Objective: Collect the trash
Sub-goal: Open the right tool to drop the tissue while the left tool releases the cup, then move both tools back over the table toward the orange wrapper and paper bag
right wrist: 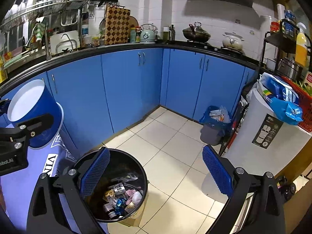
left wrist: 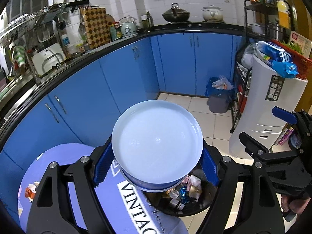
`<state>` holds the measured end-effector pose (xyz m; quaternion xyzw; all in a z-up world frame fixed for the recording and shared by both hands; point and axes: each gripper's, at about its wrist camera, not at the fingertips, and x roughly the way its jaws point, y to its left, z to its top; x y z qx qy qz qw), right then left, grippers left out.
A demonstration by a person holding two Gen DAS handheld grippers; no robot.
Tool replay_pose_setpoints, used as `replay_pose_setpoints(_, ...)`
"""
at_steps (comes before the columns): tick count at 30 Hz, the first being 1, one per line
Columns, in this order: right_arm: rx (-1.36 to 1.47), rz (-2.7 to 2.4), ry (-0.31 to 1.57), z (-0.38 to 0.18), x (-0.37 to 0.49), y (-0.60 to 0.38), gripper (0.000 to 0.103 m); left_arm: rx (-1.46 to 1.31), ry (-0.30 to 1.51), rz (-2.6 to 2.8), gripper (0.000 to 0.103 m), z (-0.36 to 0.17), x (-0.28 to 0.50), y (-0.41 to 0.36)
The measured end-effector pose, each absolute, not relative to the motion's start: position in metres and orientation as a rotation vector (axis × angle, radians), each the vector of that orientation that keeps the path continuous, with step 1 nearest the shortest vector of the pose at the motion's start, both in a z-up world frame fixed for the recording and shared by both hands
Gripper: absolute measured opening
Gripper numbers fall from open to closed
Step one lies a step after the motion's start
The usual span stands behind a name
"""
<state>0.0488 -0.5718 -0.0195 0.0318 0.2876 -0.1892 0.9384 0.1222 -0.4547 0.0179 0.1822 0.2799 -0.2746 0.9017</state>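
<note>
Left tongs clamp the blue tub bottom-up over the black bin at 6 o'clock — likely emptying it. Right tongs wide, empty — trash sits in the bin.

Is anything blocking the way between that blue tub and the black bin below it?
Nothing visible does. The blue tub, clamped in the left gripper, hangs just above the black bin's open, lidless mouth, with only trash inside.

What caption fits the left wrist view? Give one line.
Left gripper clamps an upturned blue tub above the black trash bin.
</note>
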Motion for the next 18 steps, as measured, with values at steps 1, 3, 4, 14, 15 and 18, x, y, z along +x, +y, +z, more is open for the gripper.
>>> replay_pose_setpoints(1,0.063,-0.39,0.587,-0.02,0.048,-0.573,0.093,0.38,0.577,-0.57,0.078,0.019,0.122,-0.458)
replay_pose_setpoints(3,0.061,-0.396,0.587,-0.021,0.045,-0.576,0.093,0.385,0.571,-0.57,0.081,0.02,0.122,-0.464)
replay_pose_setpoints(4,0.062,-0.396,0.587,-0.021,0.045,-0.577,0.093,0.389,0.566,-0.569,0.086,0.02,0.122,-0.467)
replay_pose_setpoints(14,0.074,-0.397,0.59,-0.022,0.042,-0.581,0.093,0.385,0.554,-0.544,0.099,0.025,0.127,-0.468)
replay_pose_setpoints(15,0.075,-0.393,0.588,-0.022,0.042,-0.581,0.093,0.382,0.558,-0.543,0.099,0.025,0.128,-0.466)
replay_pose_setpoints(18,0.076,-0.379,0.585,-0.02,0.044,-0.575,0.093,0.372,0.561,-0.535,0.099,0.026,0.128,-0.457)
